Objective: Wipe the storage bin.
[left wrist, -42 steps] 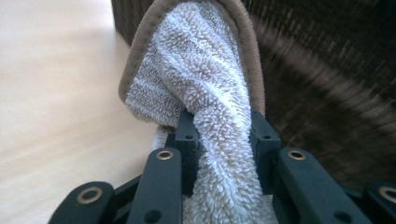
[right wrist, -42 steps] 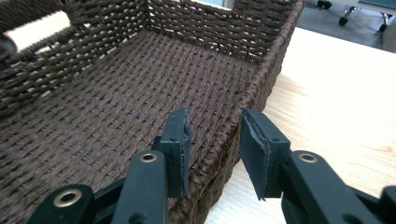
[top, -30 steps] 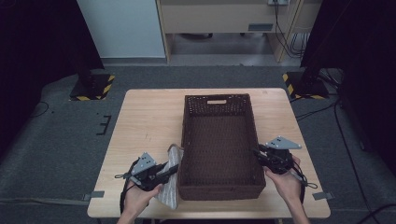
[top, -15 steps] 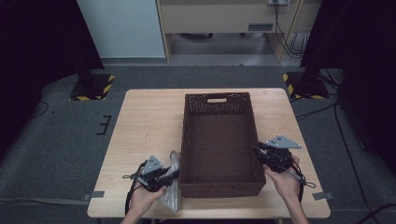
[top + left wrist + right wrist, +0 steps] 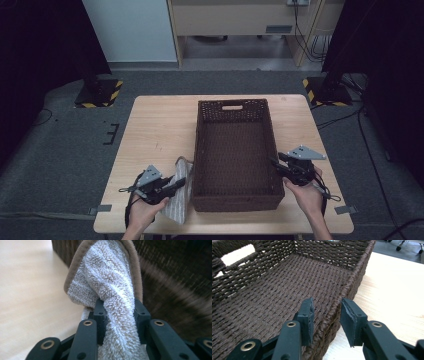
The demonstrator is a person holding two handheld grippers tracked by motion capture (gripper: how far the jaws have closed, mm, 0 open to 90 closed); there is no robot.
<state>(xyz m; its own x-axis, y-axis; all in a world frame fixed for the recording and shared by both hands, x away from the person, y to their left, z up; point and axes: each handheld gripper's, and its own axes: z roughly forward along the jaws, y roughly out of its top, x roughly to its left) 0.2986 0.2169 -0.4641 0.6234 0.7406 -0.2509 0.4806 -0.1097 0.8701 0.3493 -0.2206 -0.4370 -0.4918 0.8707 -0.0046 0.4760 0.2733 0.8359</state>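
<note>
Left gripper [image 5: 176, 183] sits at the near left of the table [image 5: 150, 125], just beside the near left corner of the basket [image 5: 235, 197]. Its jaws are clamped tight on a folded grey towel [image 5: 179, 170] with a tan stitched border. In the left gripper view the pile bulges between the two pads [image 5: 100, 315], and the free fold of the towel [image 5: 107, 272] rises beyond the jaw tips, close against the dark woven wall of the basket [image 5: 175, 277]. In the high view the rest of the towel lies on the table under and near the left hand [image 5: 145, 210], outside the basket. Right gripper [image 5: 276, 165] is at the basket's right wall, toward the near end, held by the right hand [image 5: 306, 192]. In the right gripper view its jaws straddle the woven rim [image 5: 332, 312], one pad inside the basket and one outside over the table [image 5: 392, 290]. The jaws have just been opening; a visible gap stands between each pad and the rim, so they enclose the wall without pressing on it. Basket stands lengthwise at mid table, handle cut-out [image 5: 232, 107] in the far wall, interior bare.
</note>
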